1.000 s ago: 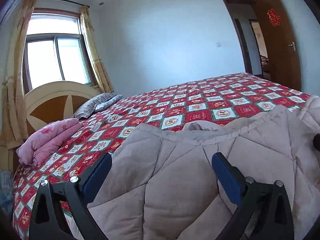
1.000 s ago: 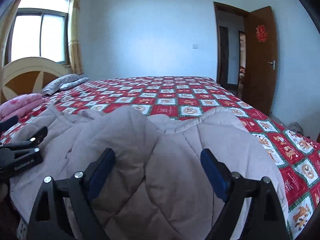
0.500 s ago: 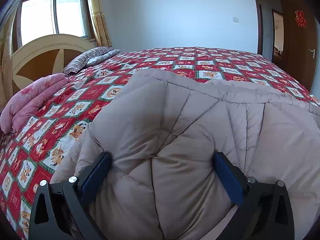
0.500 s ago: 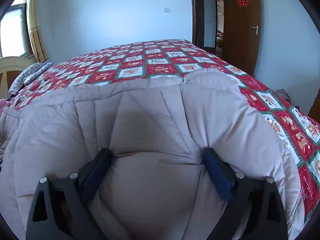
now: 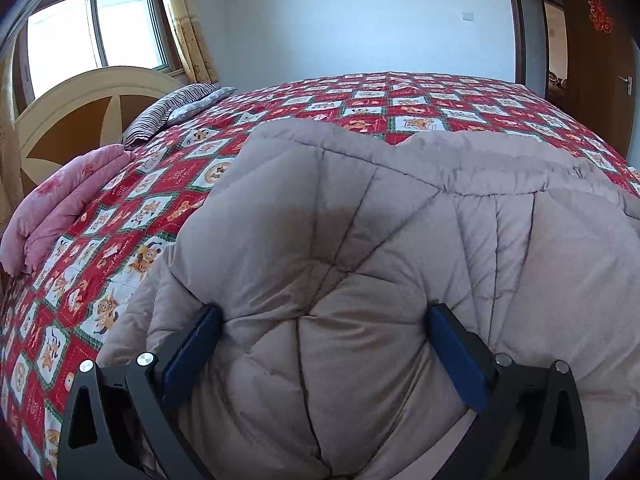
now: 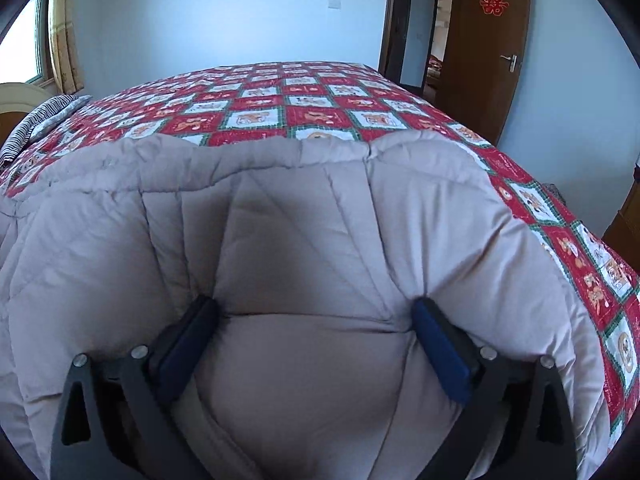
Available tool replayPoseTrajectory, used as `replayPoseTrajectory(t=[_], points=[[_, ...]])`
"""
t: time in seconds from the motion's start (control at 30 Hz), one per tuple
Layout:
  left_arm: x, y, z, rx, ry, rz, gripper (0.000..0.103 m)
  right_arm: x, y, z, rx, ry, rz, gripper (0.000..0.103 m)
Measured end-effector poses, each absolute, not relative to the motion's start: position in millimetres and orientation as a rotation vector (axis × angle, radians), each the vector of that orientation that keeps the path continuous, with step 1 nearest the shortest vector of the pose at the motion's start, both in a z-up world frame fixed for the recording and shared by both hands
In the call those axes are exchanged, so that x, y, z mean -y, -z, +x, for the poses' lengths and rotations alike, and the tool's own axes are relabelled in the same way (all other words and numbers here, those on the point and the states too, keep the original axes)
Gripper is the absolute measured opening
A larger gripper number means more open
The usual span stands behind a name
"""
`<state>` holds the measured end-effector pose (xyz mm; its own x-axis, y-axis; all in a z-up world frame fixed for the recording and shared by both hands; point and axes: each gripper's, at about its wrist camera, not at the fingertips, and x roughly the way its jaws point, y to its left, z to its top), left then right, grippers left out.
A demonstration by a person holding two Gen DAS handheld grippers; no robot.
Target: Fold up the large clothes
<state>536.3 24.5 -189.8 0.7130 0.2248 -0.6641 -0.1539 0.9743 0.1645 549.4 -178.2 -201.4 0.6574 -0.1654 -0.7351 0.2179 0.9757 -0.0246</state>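
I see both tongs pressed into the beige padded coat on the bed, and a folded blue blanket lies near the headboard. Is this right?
Not quite: the folded blanket near the headboard is pink, not blue, as the left wrist view shows. The rest holds: the left tongs and the right tongs both press into the beige padded coat on the bed.

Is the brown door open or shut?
Open. The brown door stands swung away from its frame, and another room shows through the doorway.
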Motion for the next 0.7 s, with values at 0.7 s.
replayPoseTrajectory(t=[0.7], points=[[-21, 192, 538, -0.745, -0.222, 0.122, 0.102, 132, 135, 511, -0.632, 0.163, 0.046, 0.101]])
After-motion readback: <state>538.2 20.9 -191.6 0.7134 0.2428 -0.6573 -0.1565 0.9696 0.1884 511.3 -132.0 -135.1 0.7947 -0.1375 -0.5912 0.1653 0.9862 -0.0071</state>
